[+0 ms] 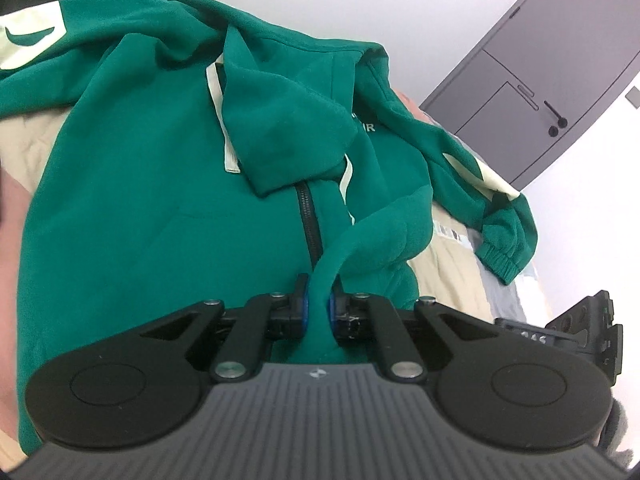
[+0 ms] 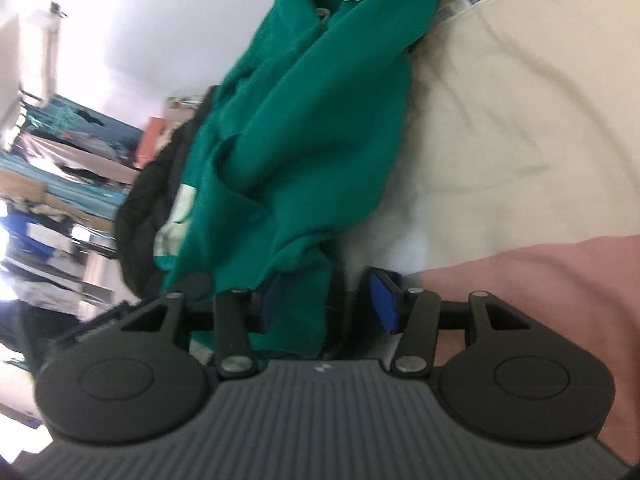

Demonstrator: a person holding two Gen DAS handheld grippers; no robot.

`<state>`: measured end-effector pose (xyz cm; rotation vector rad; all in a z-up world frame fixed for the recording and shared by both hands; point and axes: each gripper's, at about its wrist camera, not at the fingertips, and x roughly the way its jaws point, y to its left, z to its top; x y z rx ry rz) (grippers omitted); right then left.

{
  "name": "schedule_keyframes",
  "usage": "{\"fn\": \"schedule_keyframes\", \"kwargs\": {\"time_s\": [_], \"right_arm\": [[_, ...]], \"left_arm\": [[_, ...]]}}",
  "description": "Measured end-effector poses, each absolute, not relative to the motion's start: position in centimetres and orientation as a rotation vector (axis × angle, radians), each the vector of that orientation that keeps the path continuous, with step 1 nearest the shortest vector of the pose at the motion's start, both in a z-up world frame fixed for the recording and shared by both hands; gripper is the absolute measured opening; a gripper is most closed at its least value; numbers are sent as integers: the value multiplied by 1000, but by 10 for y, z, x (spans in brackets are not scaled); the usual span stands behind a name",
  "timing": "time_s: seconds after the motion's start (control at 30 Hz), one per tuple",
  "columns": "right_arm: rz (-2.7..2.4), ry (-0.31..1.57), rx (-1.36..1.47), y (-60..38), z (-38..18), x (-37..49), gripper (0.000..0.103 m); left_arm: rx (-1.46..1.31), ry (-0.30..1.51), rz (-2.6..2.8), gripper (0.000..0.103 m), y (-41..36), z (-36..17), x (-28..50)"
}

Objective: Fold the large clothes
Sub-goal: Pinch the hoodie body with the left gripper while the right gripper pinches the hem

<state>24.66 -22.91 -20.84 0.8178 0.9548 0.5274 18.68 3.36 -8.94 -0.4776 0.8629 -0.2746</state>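
Two grippers work one green hoodie (image 1: pixel 160 184) lying on the beige bedcover (image 2: pixel 520 100). The left gripper (image 1: pixel 318 300) is clenched on a fold below the hoodie's zipper (image 1: pixel 310 220); the right gripper (image 2: pixel 332 304) is released, fabric loose between its pads.

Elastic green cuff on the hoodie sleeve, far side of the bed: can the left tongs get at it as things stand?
Probably not yet. The left tongs are shut on a fold of the green fleece hoodie; the ribbed elastic cuff lies uncovered off to the side, so they would have to let go first.
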Motion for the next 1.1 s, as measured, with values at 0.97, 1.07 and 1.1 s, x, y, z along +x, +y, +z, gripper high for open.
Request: {"fn": "schedule_keyframes", "kwargs": {"time_s": [0.97, 1.07, 1.1], "right_arm": [[421, 811, 417, -278, -86, 188, 11], [335, 842, 340, -300, -78, 180, 11], [305, 866, 313, -303, -80, 180, 11]], "left_arm": [[-635, 691, -583, 60, 36, -61, 157], [-594, 739, -568, 61, 23, -71, 160], [-570, 768, -561, 61, 18, -76, 161]]}}
